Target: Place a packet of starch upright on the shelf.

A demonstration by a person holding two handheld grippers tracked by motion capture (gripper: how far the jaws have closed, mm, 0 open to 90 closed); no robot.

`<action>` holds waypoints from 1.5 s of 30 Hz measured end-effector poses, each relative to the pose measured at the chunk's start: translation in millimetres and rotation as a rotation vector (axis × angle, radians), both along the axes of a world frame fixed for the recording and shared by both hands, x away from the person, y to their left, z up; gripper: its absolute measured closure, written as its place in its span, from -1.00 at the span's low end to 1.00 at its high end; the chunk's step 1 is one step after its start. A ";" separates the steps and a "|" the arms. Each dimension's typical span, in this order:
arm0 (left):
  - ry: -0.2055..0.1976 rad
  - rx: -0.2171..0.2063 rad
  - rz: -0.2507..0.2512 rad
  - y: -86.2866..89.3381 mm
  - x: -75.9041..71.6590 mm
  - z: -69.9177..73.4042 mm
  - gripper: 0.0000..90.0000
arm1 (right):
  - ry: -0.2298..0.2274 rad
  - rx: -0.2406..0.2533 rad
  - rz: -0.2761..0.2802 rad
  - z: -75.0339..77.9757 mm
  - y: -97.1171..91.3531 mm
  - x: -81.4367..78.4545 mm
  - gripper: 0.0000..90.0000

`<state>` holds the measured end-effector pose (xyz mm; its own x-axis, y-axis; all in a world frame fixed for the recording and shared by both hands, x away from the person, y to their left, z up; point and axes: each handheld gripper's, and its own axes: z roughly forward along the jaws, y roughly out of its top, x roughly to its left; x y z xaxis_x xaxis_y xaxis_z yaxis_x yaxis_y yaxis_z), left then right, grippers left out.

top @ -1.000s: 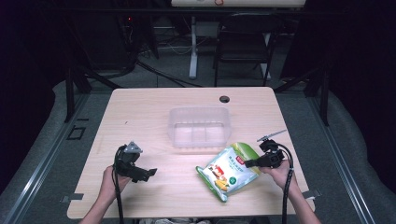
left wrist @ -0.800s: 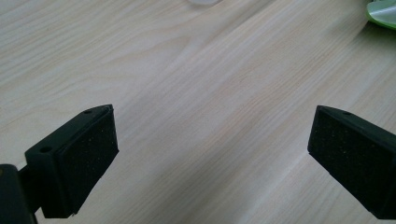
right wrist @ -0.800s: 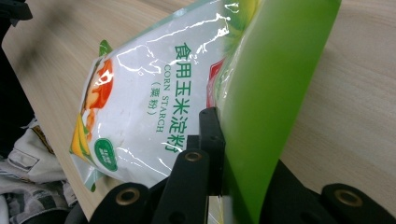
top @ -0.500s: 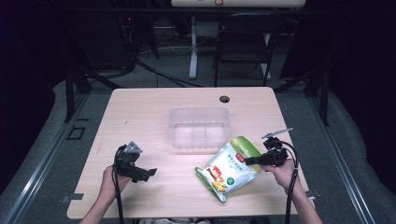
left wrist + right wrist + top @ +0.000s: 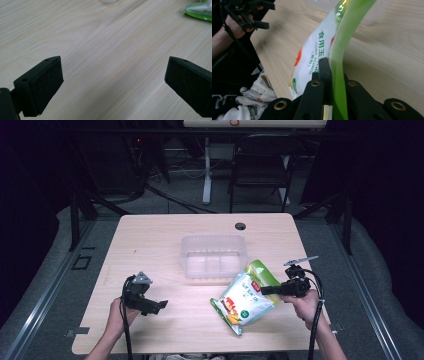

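Observation:
A green and white corn starch bag [image 5: 247,297] hangs tilted over the table's right front, its lower corner near the wood. My right gripper [image 5: 264,291] is shut on the bag's right edge; in the right gripper view the black jaws pinch the green edge of the bag [image 5: 338,82]. My left gripper [image 5: 159,307] rests low at the left front, open, with bare wood between its pads [image 5: 42,87]. A corner of the bag [image 5: 200,10] shows at the top right of the left gripper view.
A clear plastic tub [image 5: 214,255] stands at the table's middle, just behind the bag. A small dark cable hole [image 5: 240,226] sits near the far edge. A chair [image 5: 260,170] and desk legs stand beyond the table [image 5: 150,240].
The right gripper has risen a little with the bag, lifting it more upright off the table. The left gripper has stayed where it was.

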<state>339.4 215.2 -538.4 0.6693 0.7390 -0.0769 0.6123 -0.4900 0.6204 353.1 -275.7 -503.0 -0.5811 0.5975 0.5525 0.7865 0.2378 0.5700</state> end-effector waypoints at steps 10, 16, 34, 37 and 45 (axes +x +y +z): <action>0.002 -0.002 0.000 -0.1 0.1 -0.2 -0.96 | -0.017 0.034 0.003 8.7 5.6 -4.5 1.00; 0.003 0.003 0.000 0.1 0.1 -0.1 -0.96 | 0.005 0.110 0.029 10.6 8.9 -5.4 1.00; 0.000 0.005 0.009 1.4 0.2 -1.9 -0.96 | -0.047 0.088 0.050 33.8 36.0 -3.8 1.00; 0.003 0.006 0.004 1.4 0.0 -1.3 -0.96 | -0.046 0.107 0.053 37.5 39.6 -2.7 1.00; 0.008 0.002 0.001 1.7 0.1 -1.3 -0.96 | -0.040 0.132 0.064 45.7 44.3 -0.9 1.00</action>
